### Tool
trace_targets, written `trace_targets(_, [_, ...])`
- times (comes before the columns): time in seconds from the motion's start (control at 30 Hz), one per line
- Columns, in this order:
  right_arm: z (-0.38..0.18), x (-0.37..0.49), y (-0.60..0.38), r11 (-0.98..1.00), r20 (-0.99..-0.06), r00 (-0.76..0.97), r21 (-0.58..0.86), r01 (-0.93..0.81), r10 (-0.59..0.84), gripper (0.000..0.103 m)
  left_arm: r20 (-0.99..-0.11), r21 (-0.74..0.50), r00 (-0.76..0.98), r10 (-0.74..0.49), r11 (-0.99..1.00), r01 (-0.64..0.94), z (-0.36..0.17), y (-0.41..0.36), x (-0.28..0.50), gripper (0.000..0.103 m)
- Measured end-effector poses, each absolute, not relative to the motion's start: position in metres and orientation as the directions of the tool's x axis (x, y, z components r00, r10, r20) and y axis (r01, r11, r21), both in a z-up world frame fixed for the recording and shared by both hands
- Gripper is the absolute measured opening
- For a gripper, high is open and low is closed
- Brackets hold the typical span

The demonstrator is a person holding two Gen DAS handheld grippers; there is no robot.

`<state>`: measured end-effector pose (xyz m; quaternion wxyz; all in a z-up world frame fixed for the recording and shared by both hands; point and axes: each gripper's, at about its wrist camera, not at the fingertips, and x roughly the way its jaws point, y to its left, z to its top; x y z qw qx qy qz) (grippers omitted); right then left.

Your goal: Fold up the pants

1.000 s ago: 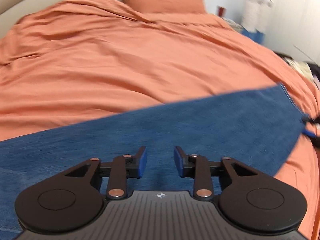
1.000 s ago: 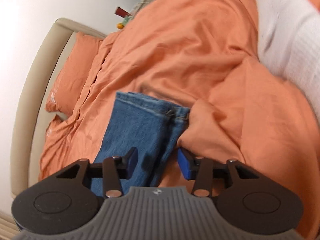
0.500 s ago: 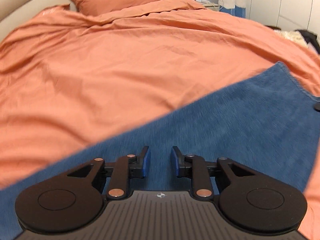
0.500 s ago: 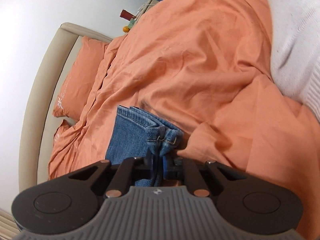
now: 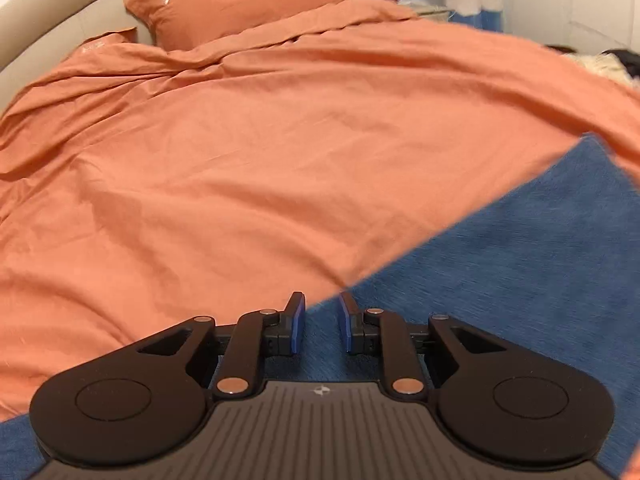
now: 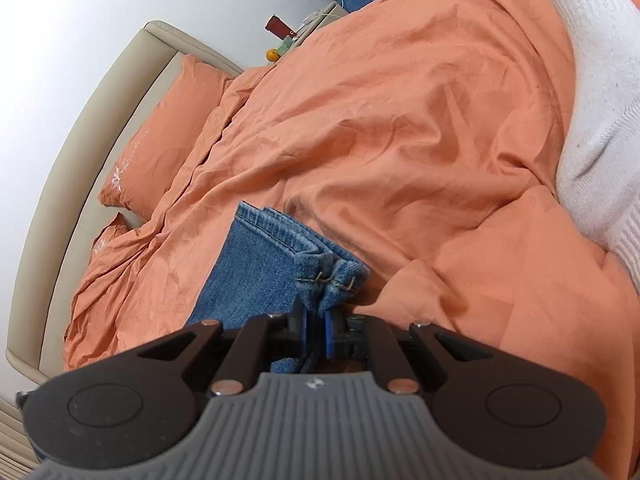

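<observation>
Blue denim pants (image 5: 500,264) lie flat on an orange duvet (image 5: 280,152), filling the lower right of the left wrist view. My left gripper (image 5: 320,312) is open just above the pants' long edge, holding nothing. In the right wrist view my right gripper (image 6: 316,316) is shut on the bunched hem end of the pants (image 6: 280,264), with the leg cuffs sticking out past the fingertips. The rest of the pants under the gripper is hidden.
Orange pillows (image 5: 236,0) and a beige headboard (image 6: 80,152) are at the bed's far end. A white knitted blanket (image 6: 600,92) lies at the right. A nightstand with a red item (image 6: 276,24) stands by the wall.
My right gripper closed on the pants' hem end and lifted it a little. My left gripper shifted across the pants toward their edge and stayed open.
</observation>
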<state>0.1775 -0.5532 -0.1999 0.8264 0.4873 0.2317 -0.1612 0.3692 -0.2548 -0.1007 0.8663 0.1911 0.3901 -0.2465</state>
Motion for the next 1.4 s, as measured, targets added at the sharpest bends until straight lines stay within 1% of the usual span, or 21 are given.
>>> trace_targets(0.13, [-0.197, 0.177, -0.552, 0.479, -0.531, 0.846, 0.729, 0.488, -0.054, 0.003, -0.791, 0.122, 0.528, -0.309, 0.766, 0.631, -0.096, -0.246, 0.329, 0.023])
trace_targets(0.23, [-0.195, 0.177, -0.551, 0.487, -0.521, 0.851, 0.728, 0.482, -0.064, 0.003, -0.813, 0.088, 0.479, -0.331, 0.743, 0.663, -0.101, -0.24, 0.301, 0.02])
trace_targets(0.33, [-0.194, 0.177, -0.549, 0.493, -0.52, 0.851, 0.722, 0.485, -0.075, 0.003, -0.814, 0.083, 0.467, -0.344, 0.728, 0.681, -0.105, -0.238, 0.274, 0.015])
trace_targets(0.4, [-0.193, 0.177, -0.549, 0.496, -0.52, 0.851, 0.719, 0.486, -0.081, 0.003, -0.821, 0.049, 0.446, -0.357, 0.735, 0.677, -0.106, -0.235, 0.262, 0.014])
trace_targets(0.57, [-0.192, 0.179, -0.546, 0.518, -0.522, 0.848, 0.701, 0.49, -0.095, 0.003, -0.833, -0.051, 0.39, -0.392, 0.757, 0.652, -0.106, -0.227, 0.245, 0.013])
trace_targets(0.67, [-0.192, 0.178, -0.547, 0.51, -0.515, 0.852, 0.71, 0.487, -0.096, 0.003, -0.832, -0.076, 0.374, -0.41, 0.751, 0.656, -0.099, -0.221, 0.238, 0.013])
trace_targets(0.73, [-0.19, 0.178, -0.546, 0.518, -0.511, 0.854, 0.706, 0.484, -0.101, 0.003, -0.834, -0.152, 0.321, -0.45, 0.745, 0.65, -0.092, -0.211, 0.236, 0.015])
trace_targets(0.77, [-0.188, 0.178, -0.544, 0.528, -0.508, 0.855, 0.7, 0.481, -0.106, 0.003, -0.828, -0.168, 0.318, -0.462, 0.745, 0.646, -0.087, -0.203, 0.233, 0.016])
trace_targets(0.9, [-0.177, 0.177, -0.543, 0.536, -0.487, 0.866, 0.705, 0.464, -0.11, 0.003, -0.795, -0.169, 0.37, -0.48, 0.761, 0.626, -0.057, -0.161, 0.218, 0.016])
trace_targets(1.0, [-0.151, 0.179, -0.534, 0.572, -0.453, 0.884, 0.696, 0.434, -0.12, 0.003, -0.772, -0.152, 0.423, -0.475, 0.784, 0.602, -0.033, -0.121, 0.209, 0.016])
trace_targets(1.13, [-0.097, 0.191, -0.501, 0.735, -0.442, 0.884, 0.548, 0.4, -0.152, 0.003, -0.725, -0.151, 0.503, -0.47, 0.822, 0.55, 0.0, -0.064, 0.199, 0.016])
trace_targets(1.27, [-0.036, 0.198, -0.464, 0.82, -0.389, 0.912, 0.474, 0.321, -0.133, 0.003, -0.684, -0.146, 0.579, -0.443, 0.862, 0.486, 0.028, -0.013, 0.192, 0.016])
trace_targets(1.4, [0.019, 0.208, -0.41, 0.903, -0.349, 0.93, 0.354, 0.243, -0.113, 0.003, -0.642, -0.123, 0.656, -0.397, 0.898, 0.423, 0.054, 0.037, 0.185, 0.016])
